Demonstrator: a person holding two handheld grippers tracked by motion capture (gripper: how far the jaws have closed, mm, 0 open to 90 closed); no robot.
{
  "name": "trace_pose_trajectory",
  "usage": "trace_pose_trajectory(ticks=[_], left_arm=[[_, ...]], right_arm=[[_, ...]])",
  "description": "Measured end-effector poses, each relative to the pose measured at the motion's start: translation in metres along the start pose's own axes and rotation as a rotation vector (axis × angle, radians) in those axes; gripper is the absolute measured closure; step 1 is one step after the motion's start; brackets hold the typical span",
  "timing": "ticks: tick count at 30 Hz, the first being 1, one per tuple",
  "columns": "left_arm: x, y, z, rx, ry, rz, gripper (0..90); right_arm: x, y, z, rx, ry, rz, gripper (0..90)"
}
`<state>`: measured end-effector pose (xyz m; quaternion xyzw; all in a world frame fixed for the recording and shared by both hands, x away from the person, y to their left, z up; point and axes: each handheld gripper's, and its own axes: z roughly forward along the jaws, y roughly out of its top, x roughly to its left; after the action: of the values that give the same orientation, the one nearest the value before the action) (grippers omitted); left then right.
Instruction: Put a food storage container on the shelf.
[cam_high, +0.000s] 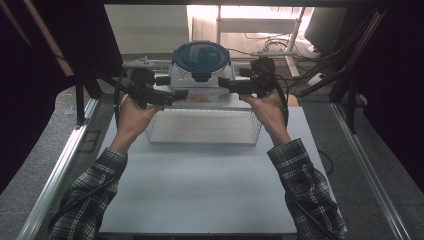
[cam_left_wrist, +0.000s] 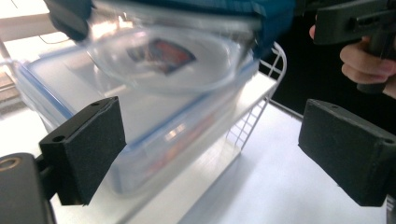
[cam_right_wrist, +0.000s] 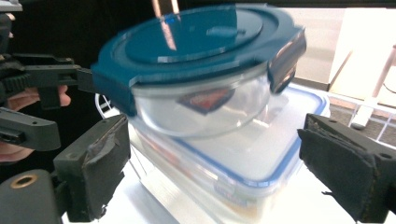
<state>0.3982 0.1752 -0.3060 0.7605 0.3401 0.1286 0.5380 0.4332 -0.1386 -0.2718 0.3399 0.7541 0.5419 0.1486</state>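
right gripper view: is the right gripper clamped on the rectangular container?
No. The right gripper stands open, both pads clear of the rectangular container, which carries the round blue-lidded bowl.

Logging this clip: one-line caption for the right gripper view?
Open right tongs flank a rectangular clear container bearing a blue-lidded glass bowl.

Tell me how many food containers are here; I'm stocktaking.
2: a round clear bowl with a blue lid sits atop a rectangular clear plastic box in the white wire basket. Others may be hidden.

No lettering is legible on any container.
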Motion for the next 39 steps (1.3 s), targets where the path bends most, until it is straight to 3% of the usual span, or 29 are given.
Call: trace_pose_trajectory(ticks=[9, 14, 33, 39], left_arm=[[-0.013, -0.023, 0.003, 0.026, -0.015, 0.033, 4.3], [-0.015, -0.036, 0.004, 0.034, -0.037, 0.016, 1.9], [-0.028, -0.079, 0.0, 0.057, -0.051, 0.007, 1.9], [-0.033, -0.093, 0.0, 0.06, -0.075, -0.011, 1.9]], right_arm=[[0.009, -0.02, -0.005, 0.029, 0.014, -0.065, 3.1], [0.014, -0.032, -0.008, 0.04, 0.022, -0.088, 1.5], [0.024, -0.072, -0.017, 0.069, 0.059, -0.096, 1.0], [0.026, -0.083, -0.022, 0.081, 0.068, -0.089, 1.0]])
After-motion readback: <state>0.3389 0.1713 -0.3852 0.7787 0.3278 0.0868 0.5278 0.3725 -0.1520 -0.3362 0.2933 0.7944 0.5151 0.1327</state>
